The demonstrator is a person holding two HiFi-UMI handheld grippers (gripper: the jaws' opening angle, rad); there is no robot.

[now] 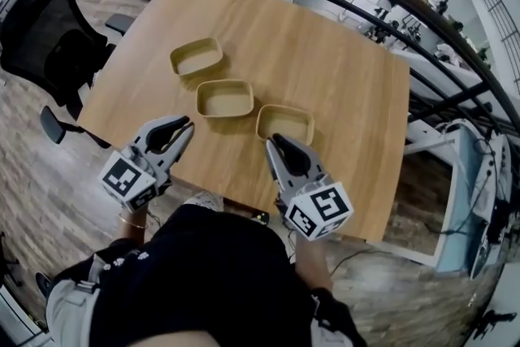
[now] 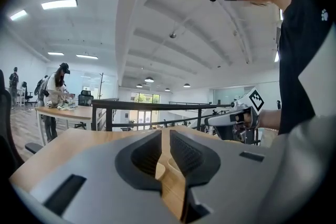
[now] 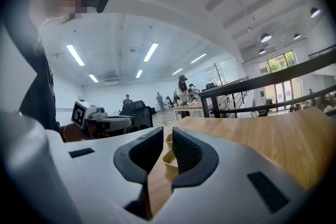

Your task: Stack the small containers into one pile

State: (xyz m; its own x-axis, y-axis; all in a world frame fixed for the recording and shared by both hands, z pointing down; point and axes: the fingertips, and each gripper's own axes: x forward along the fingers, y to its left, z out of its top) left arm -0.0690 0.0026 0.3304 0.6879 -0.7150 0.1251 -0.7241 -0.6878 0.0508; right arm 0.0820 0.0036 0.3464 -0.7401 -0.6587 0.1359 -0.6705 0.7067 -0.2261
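While three containers (image 1: 196,56) (image 1: 224,97) (image 1: 285,123) sit unstacked on the surface (image 1: 325,53), left gripper (image 1: 185,126) and right gripper (image 1: 275,140) nearby, fingers (image 2: 191,157) closed, seemingly holding nothing

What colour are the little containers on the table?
Light tan containers, nearly matching the wooden table. The head view shows them best.

shirt (image 1: 203,272): black | trousers (image 1: 69,309): grey | left gripper (image 1: 188,124), right gripper (image 1: 272,140): grey, black fingers (image 2: 147,153), marker cubes (image 1: 126,177)
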